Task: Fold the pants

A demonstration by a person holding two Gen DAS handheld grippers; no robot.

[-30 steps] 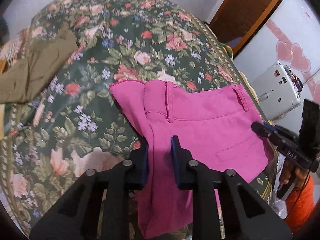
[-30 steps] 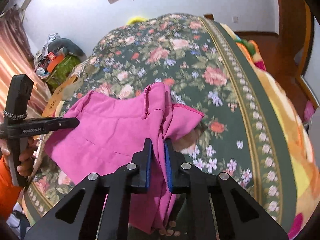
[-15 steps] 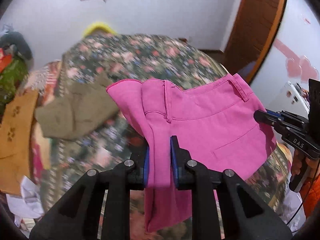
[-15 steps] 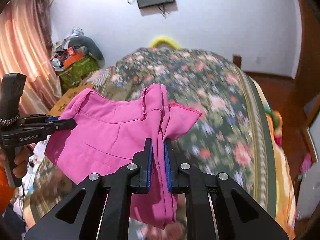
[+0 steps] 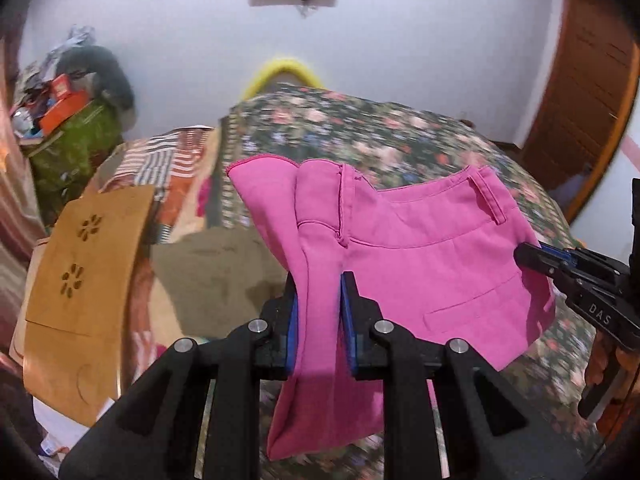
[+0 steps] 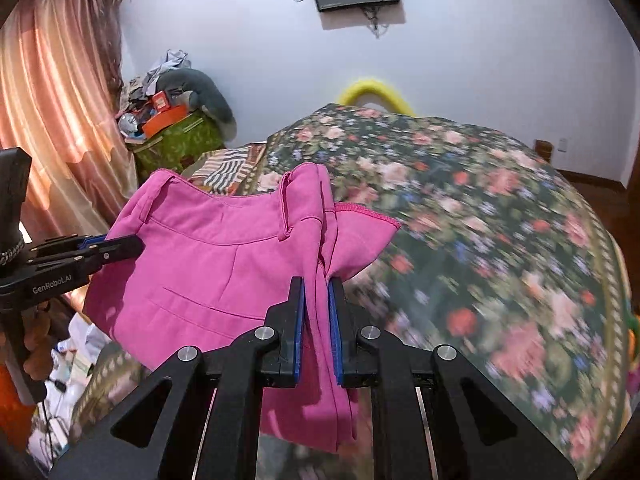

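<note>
Pants (image 5: 420, 264) hem — behind left claw (image 5: 319, 284)

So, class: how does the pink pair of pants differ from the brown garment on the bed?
The pink pants hang in the air, gripped at the waist by the left gripper and right gripper; the brown garment lies flat, untouched, on the floral bed. Pink is bright, brown dull. Both are cloth.

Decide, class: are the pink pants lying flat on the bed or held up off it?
Held up. The pink pants hang between the left gripper and right gripper, each shut on bunched fabric, above the floral bedspread.
</note>
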